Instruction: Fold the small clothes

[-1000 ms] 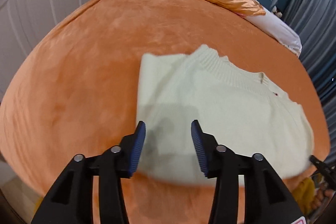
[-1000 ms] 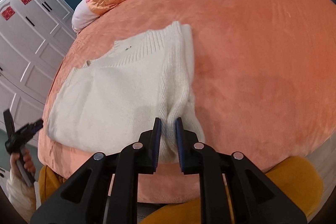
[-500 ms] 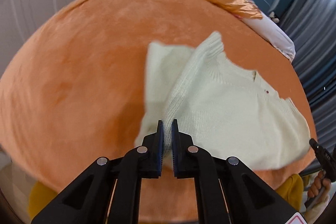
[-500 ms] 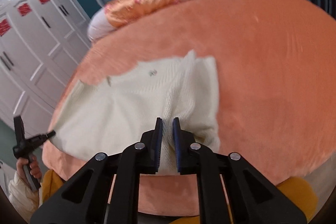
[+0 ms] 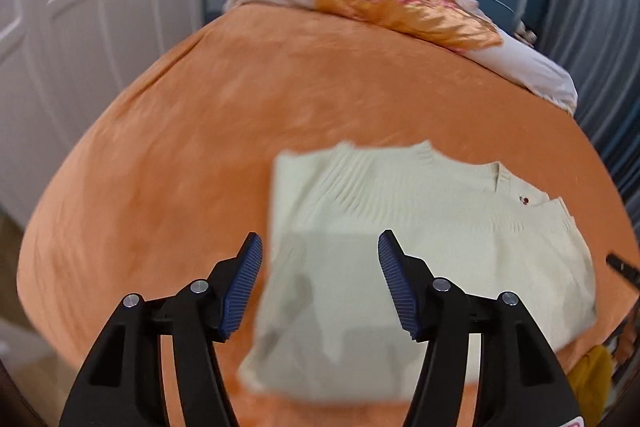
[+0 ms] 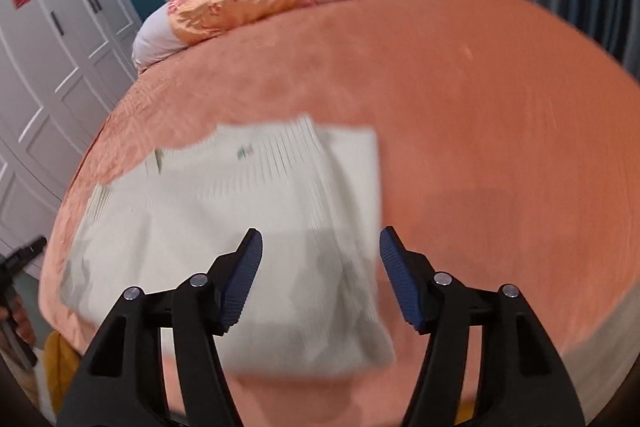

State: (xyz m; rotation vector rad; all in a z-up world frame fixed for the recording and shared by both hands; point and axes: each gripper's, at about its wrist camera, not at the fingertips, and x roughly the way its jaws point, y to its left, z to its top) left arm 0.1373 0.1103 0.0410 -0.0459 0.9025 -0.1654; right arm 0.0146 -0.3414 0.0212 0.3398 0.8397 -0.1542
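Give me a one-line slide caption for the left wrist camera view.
Left gripper, jaws just opened, empty above the cream sweater lying partly folded on the orange bedspread.

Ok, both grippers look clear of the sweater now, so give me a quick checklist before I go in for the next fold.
1. Left gripper released: ok. Its jaws have just been opening and stand apart, with no knit pinched between them.
2. Right gripper released: ok. It too has just been opening, and nothing is clamped.
3. Sweater lies on the orange bed cover: ok.
4. Sleeve sides folded in: ok. Both side edges run straight.
5. Folds flat, without bunching: cannot tell. Both views are motion-blurred.
6. Near hem still on the bed: cannot tell. It lies close to the edge and is partly hidden by the fingers.
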